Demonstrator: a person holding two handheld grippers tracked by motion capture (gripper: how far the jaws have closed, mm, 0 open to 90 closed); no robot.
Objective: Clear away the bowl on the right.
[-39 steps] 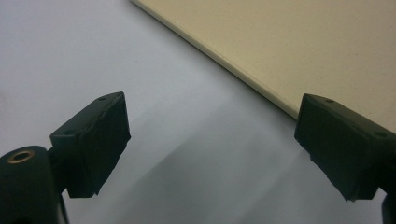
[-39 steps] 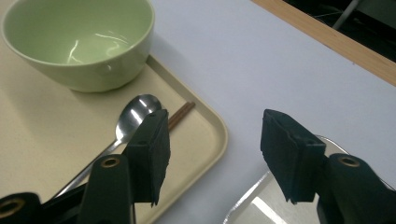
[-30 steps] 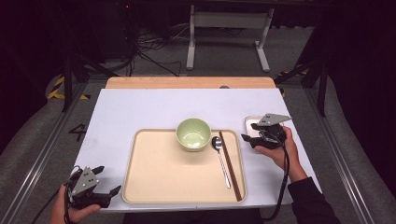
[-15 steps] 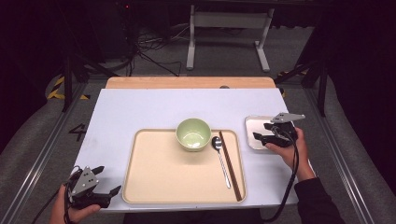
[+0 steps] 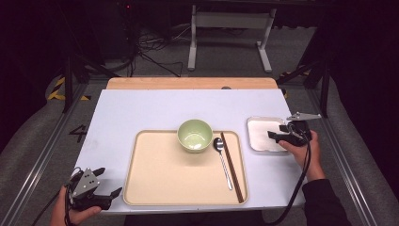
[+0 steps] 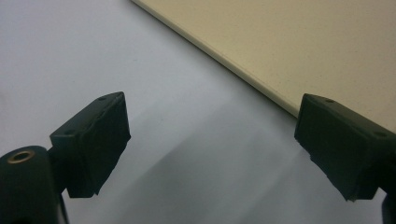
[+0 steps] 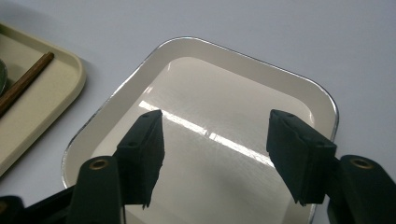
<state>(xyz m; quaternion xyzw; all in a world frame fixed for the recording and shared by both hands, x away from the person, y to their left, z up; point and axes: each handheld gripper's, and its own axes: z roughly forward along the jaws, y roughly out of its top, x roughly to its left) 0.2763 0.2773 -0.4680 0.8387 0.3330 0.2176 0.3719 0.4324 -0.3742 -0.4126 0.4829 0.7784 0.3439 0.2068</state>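
A beige tray (image 5: pixel 164 179) lies at the table's front middle. On it stand a green bowl (image 5: pixel 194 135), a metal spoon (image 5: pixel 222 157) and dark brown chopsticks (image 5: pixel 231 167). To the tray's right sits a small white square dish (image 5: pixel 261 134) (image 7: pixel 219 121). My right gripper (image 5: pixel 277 134) (image 7: pixel 215 158) hovers open over the dish's right part, jaws wide with nothing between them. My left gripper (image 5: pixel 106 188) (image 6: pixel 210 154) rests open at the table's front left corner, just beside the tray's edge (image 6: pixel 261 74), holding nothing.
The white table top (image 5: pixel 155 108) has a wooden strip (image 5: pixel 188 83) along its far edge. Metal rails run along both sides of the table. A grey stand and cables are on the floor behind.
My right gripper has moved right and slightly forward, from beside the spoon to over the white dish. The left gripper has stayed put.
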